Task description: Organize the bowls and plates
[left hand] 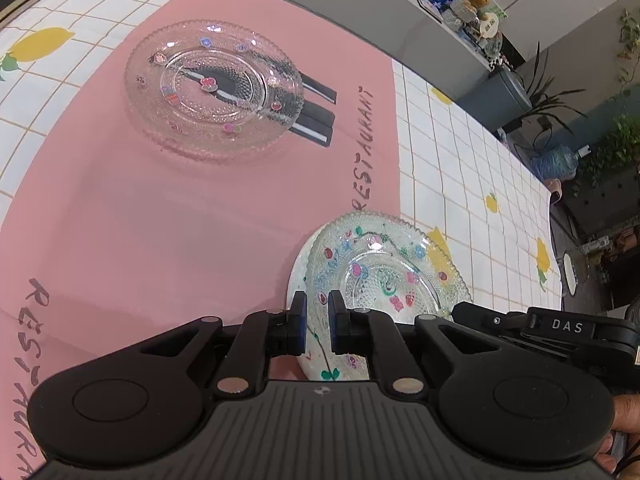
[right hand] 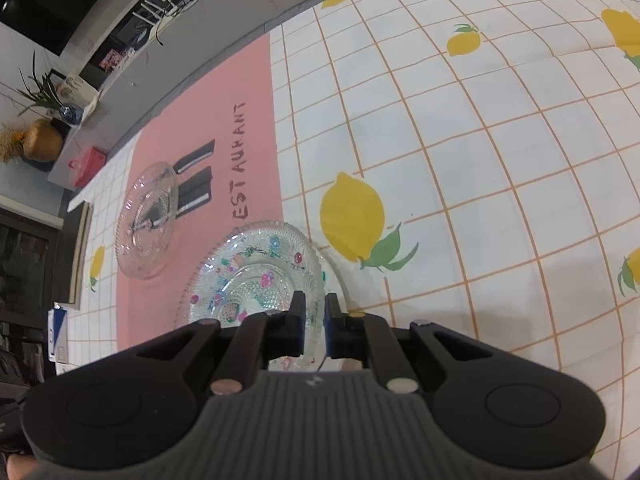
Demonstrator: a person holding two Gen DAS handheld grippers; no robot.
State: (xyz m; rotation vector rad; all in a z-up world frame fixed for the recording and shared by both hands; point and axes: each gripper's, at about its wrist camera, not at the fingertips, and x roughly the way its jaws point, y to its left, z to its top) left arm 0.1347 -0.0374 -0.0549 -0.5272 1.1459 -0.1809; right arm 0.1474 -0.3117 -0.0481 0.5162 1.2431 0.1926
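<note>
A clear glass plate [left hand: 384, 276] with painted flowers rests on a white plate [left hand: 298, 280] at the edge of the pink mat. My left gripper [left hand: 317, 322] is shut on the near rim of this pair. My right gripper [right hand: 315, 322] is shut on the glass plate's [right hand: 256, 276] opposite rim, and its black body [left hand: 560, 330] shows at the right in the left wrist view. A second clear glass plate [left hand: 214, 88] lies alone on the pink mat, farther away; it also shows in the right wrist view [right hand: 146, 220].
A pink placemat [left hand: 180, 208] printed RESTAURANT lies on a white checked lemon tablecloth [right hand: 460, 140]. A grey counter [left hand: 360, 4] runs behind the table with clutter and plants [left hand: 560, 92]. A red box [right hand: 86, 166] sits past the table's far end.
</note>
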